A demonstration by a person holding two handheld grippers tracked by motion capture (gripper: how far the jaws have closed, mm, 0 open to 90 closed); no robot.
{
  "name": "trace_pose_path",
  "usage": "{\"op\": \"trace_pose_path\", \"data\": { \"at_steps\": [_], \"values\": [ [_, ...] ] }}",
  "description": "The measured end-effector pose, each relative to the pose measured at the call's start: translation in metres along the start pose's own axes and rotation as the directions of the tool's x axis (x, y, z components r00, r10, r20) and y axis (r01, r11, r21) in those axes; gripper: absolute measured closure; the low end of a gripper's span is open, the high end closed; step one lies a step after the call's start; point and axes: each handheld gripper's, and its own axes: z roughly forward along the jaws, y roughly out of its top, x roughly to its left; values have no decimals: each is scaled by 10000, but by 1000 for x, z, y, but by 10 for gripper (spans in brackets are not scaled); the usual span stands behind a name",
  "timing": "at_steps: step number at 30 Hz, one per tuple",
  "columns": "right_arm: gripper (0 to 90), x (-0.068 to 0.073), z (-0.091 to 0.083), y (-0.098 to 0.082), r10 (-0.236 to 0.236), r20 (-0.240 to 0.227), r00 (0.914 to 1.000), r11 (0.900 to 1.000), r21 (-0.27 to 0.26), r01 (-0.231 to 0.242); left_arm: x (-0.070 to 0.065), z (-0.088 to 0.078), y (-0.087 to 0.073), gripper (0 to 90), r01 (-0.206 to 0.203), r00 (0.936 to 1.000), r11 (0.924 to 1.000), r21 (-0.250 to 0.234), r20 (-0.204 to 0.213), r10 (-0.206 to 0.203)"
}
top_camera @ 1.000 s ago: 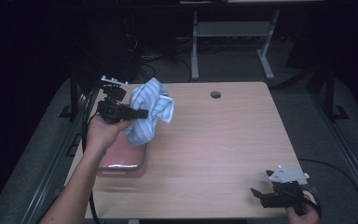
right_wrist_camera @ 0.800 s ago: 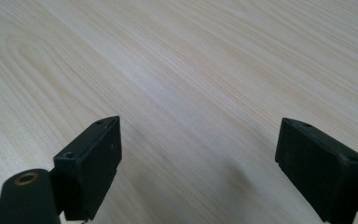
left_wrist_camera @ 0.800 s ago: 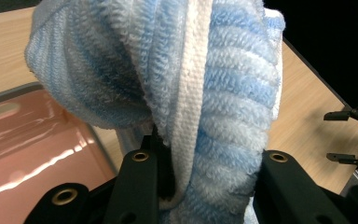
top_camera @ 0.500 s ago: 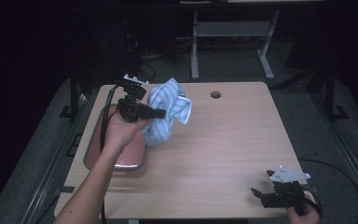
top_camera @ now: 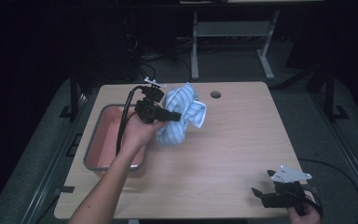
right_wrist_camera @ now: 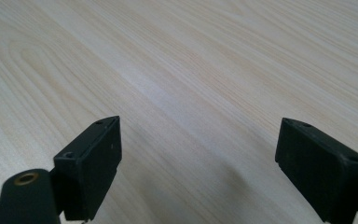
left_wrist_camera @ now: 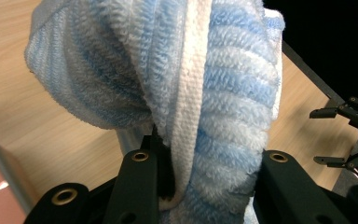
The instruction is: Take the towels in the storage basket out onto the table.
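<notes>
Pale wood-grain laminate covers the table (top_camera: 242, 140), a rounded-corner slab with a small round hole near its far edge, standing in a dark room over grey carpet. Above its left-centre, the left gripper (top_camera: 175, 116) has its two black jaws clamped on a towel (top_camera: 182, 114) — a thick terry cloth, striped light blue and white, with a flat woven white band running along one edge. In the left gripper view the looped pile bulges out in soft ribs on either side of the jaws, the white band pinched between them, and the cloth's bulk hangs bunched in a rounded, crumpled lump held up off the table. Just beside it, to the left in the high view, sits a shallow rectangular tub (top_camera: 95, 142) with a grey rim, rounded corners and a smooth pink inside; the person's bare forearm crosses over its near end. Well apart, at the table's near right corner, the right gripper (top_camera: 261, 195) rests low with its blocky matte-black jaws spread wide and nothing between them — the right gripper view looks past them over bare, streaky wood grain.
</notes>
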Motion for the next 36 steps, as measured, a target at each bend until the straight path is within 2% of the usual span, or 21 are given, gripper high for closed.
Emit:
{"op": "trace_pose_path", "data": {
  "at_steps": [5,14,19,22,25,30,33,36],
  "values": [
    [139,0,0,0,7,-11,10000,10000,-11,-7,-3,10,1,687,-1,10000,9999,127,73,0],
    [138,0,-1,0,38,12,10000,10000,-39,-38,-14,39,4,685,-73,9993,9990,436,383,56],
    [138,0,-2,-1,113,8,9999,9999,-97,-113,-17,48,4,685,-150,9992,9981,591,381,127],
    [138,0,-2,-1,96,5,10000,9999,-106,-96,-20,60,4,685,-190,9989,9974,699,443,159],
    [138,0,-3,-1,159,1,9999,9998,-84,-159,-21,66,4,684,-186,9984,9971,743,554,145],
    [138,-1,-3,-2,182,35,9998,9998,-82,-182,-25,86,0,682,-153,9974,9952,965,720,84],
    [138,0,-3,-2,187,25,9998,9998,-69,-187,-27,92,-2,681,-81,9962,9952,972,874,-4],
    [138,0,-3,-2,209,2,9998,9997,-89,-209,-28,105,-6,681,41,9954,9939,1104,951,-146]
  ]
}}
